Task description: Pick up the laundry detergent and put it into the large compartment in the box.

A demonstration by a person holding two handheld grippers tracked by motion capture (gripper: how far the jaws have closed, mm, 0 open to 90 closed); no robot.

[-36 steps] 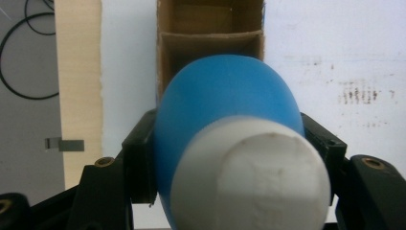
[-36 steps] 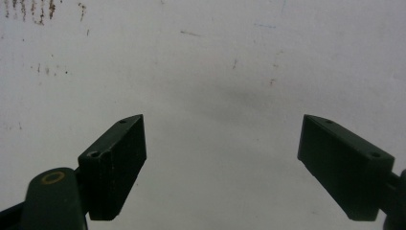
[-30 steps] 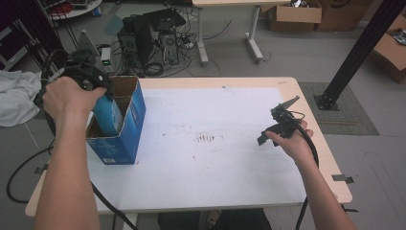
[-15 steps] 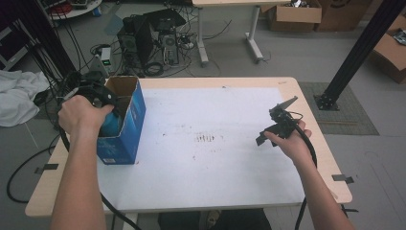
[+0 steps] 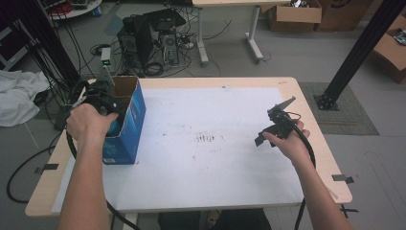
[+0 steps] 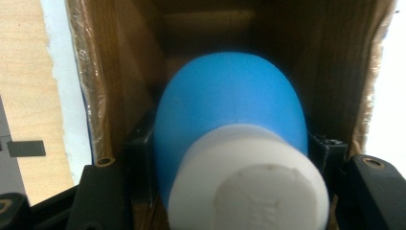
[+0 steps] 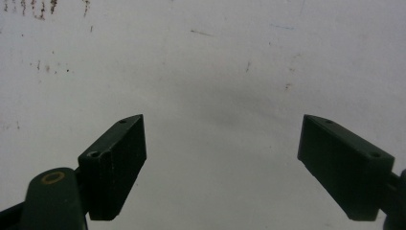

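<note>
My left gripper point(image 6: 230, 158) squeezes a blue bottle point(image 6: 230, 124) with a white cap point(image 6: 249, 187), down inside the blue box point(image 5: 134, 120) at the left of the high view. My right gripper point(image 7: 230, 167) is spread wide over the white table point(image 7: 215, 57).

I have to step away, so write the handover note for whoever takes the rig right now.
Left gripper: shut on the blue bottle, white cap toward the camera, bottle lowered into the open cardboard box at the table's left edge.
Right gripper: open, holding nothing, over the bare white table on the right side.
Done: bottle is inside the box's walls.
Left: probably release the bottle and lift the left gripper out. Whether the bottle rests on the box floor cannot be seen.
</note>
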